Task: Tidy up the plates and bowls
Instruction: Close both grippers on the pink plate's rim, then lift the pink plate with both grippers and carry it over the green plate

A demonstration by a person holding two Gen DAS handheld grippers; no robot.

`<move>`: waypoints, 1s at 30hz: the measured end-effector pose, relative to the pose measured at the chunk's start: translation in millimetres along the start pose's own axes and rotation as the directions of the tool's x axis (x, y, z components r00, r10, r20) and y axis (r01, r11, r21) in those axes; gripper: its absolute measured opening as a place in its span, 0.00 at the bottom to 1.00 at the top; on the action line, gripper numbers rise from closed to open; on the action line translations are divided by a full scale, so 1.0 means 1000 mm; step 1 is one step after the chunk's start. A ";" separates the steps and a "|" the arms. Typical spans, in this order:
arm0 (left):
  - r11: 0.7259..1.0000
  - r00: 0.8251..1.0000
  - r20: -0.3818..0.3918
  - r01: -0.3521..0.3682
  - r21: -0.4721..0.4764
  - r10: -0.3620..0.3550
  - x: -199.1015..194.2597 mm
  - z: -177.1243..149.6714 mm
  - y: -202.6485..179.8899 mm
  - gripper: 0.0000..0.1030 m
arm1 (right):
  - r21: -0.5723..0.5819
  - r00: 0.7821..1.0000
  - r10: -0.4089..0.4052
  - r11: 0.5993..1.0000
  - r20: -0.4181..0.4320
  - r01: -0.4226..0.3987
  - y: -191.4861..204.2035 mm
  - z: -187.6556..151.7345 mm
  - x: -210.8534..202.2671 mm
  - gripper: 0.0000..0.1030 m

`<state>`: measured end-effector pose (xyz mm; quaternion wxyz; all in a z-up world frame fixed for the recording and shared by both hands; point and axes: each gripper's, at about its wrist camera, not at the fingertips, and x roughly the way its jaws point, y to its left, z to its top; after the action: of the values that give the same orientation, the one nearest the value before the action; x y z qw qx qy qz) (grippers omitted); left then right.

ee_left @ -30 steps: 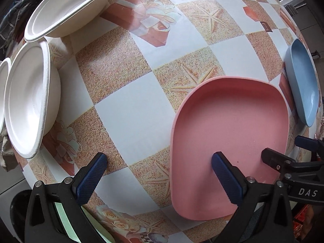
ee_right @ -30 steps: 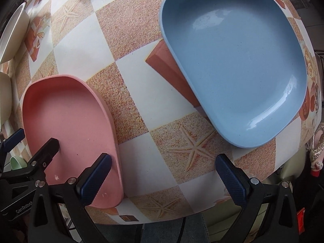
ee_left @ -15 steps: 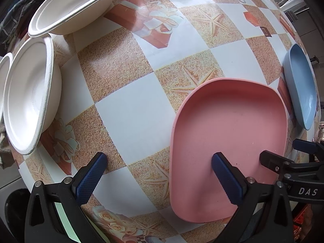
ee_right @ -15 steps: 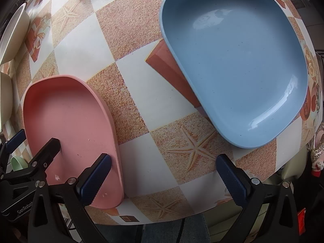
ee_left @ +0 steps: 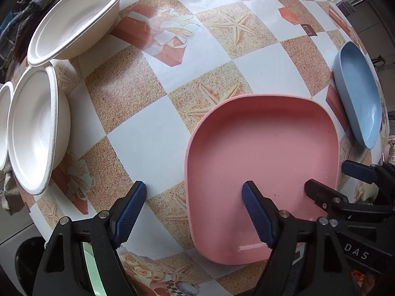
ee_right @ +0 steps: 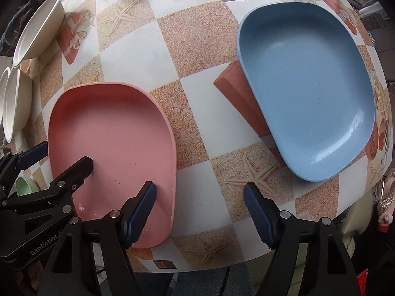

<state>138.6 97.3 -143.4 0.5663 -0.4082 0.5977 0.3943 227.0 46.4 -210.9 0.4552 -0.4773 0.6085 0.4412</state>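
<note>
A pink plate (ee_left: 261, 157) lies flat near the table's front edge; it also shows in the right wrist view (ee_right: 108, 138). A blue plate (ee_right: 308, 86) lies to its right, seen at the far right of the left wrist view (ee_left: 358, 93). White bowls (ee_left: 74, 17) (ee_left: 34, 128) sit at the left. My left gripper (ee_left: 195, 212) is open and empty, its right finger over the pink plate's near edge. My right gripper (ee_right: 200, 212) is open and empty, its left finger over the pink plate's right rim.
The table (ee_left: 138, 138) has a checkered starfish cloth. Its front edge runs just below both grippers. A third white bowl's rim (ee_left: 5, 123) shows at the far left. A green object (ee_right: 24, 187) sits below the table edge at left.
Both grippers have pulled back and risen a little, so the plates look smaller and farther. Nothing was grasped or moved.
</note>
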 end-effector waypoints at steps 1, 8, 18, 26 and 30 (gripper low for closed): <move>1.000 1.000 0.001 -0.003 0.016 0.003 -0.001 0.000 -0.004 0.69 | -0.017 1.000 -0.015 1.000 0.000 0.015 0.004 -0.001 -0.001 0.65; 1.000 1.000 0.004 0.013 0.026 -0.014 -0.007 -0.005 -0.013 0.42 | 0.000 0.995 0.100 0.995 -0.009 -0.100 0.021 -0.004 -0.007 0.13; 0.997 0.998 -0.056 0.015 0.071 -0.011 -0.004 -0.058 -0.005 0.33 | -0.073 0.985 0.133 0.987 -0.114 -0.141 0.056 -0.043 0.006 0.13; 0.998 0.998 -0.051 0.043 0.053 -0.041 -0.023 -0.089 0.011 0.33 | -0.135 0.986 0.116 0.982 -0.119 -0.132 0.095 -0.049 -0.013 0.13; 0.998 0.998 -0.003 0.069 -0.015 -0.069 -0.039 -0.096 0.028 0.33 | -0.186 0.987 0.102 0.975 -0.120 -0.124 0.116 -0.049 -0.025 0.13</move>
<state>79.0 19.5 -99.4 0.5754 -0.4335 0.5812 0.3783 109.8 21.0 -164.9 0.3469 -0.5071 0.6133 0.4964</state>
